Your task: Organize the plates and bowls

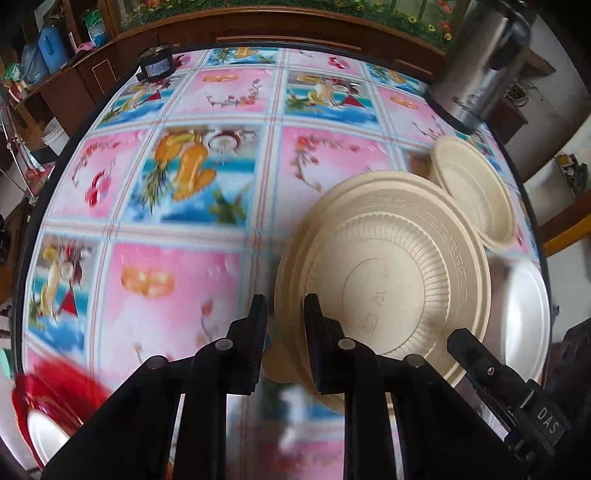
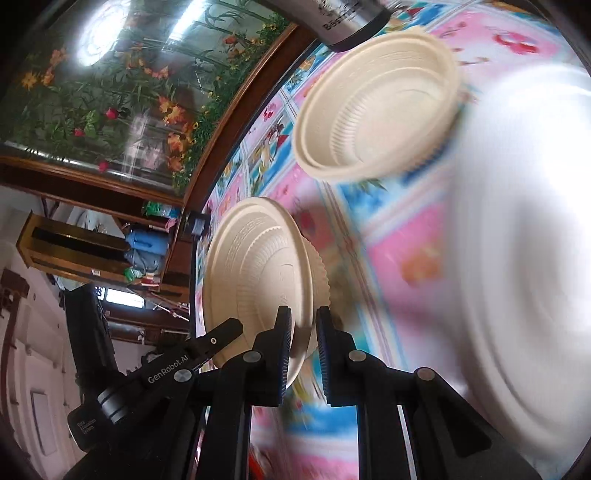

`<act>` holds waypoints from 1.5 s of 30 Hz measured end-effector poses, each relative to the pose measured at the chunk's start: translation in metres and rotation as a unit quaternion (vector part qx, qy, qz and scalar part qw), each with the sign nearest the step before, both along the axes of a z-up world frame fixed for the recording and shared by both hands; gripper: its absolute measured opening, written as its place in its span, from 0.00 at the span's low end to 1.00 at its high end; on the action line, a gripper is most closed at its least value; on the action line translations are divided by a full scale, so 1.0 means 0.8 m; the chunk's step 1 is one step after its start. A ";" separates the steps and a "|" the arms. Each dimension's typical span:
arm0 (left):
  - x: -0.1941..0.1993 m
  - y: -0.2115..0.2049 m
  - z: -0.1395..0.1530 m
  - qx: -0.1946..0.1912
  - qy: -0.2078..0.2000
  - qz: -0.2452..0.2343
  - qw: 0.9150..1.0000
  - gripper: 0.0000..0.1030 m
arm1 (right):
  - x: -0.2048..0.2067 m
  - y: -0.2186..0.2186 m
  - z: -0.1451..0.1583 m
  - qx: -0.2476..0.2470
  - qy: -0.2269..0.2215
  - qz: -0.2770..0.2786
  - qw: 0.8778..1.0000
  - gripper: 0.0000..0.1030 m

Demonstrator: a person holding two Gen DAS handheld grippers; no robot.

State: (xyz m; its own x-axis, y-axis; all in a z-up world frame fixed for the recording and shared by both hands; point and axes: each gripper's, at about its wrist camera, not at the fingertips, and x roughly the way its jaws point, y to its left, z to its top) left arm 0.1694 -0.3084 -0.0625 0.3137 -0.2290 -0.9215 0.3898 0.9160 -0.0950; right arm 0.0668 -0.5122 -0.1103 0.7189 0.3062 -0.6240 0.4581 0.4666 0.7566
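left wrist view: the left hand-held gripper (image 1: 285, 334) is clamped on the rim of a beige plate (image 1: 391, 273) held above the patterned worktop (image 1: 177, 266); a beige bowl (image 1: 474, 192) sits beyond it. right wrist view: the right hand-held gripper (image 2: 303, 354) pinches the same plate's opposite rim, with the bowl near a steel flask (image 2: 343, 26).

Two beige bowls (image 1: 384, 273) – one white plate (image 1: 524, 314), one red plate (image 1: 44, 402), one steel flask (image 1: 476, 74).
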 end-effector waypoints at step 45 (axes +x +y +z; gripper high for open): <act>-0.153 0.397 0.011 -0.061 -0.070 0.139 0.986 0.18 | -0.044 0.360 0.053 -0.084 0.000 0.254 0.964 0.14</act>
